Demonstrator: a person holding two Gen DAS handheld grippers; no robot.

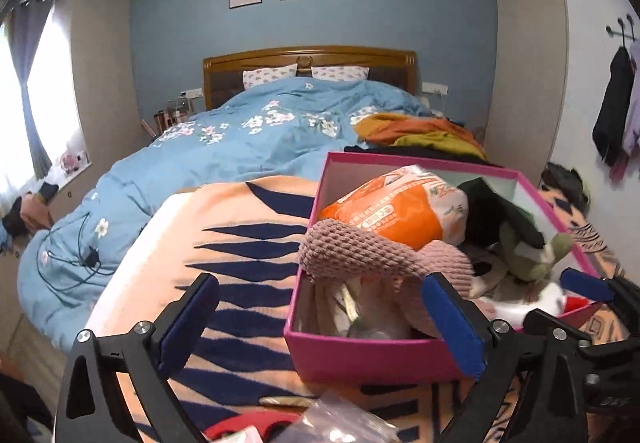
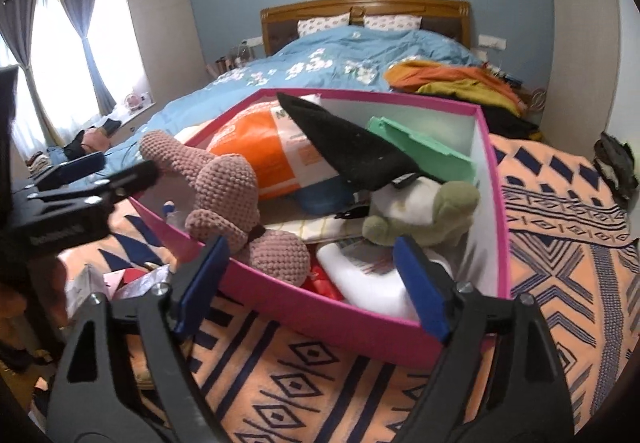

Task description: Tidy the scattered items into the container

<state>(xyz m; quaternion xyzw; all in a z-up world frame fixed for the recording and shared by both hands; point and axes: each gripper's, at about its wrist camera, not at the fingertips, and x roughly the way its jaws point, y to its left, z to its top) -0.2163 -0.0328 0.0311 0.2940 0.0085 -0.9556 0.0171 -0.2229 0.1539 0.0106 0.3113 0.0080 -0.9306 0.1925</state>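
While rigid, pink box [image 2: 320, 317] cradles crocheted toy [image 2: 224, 187].

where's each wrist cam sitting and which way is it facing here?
Left wrist: behind the open left gripper, facing the headboard across the pink cardboard box's left corner; right gripper's blue pad at right.
Right wrist: behind the open right gripper, over the box's near wall; left gripper at left.
Shared: box, pink crocheted toy, orange packet, bed.
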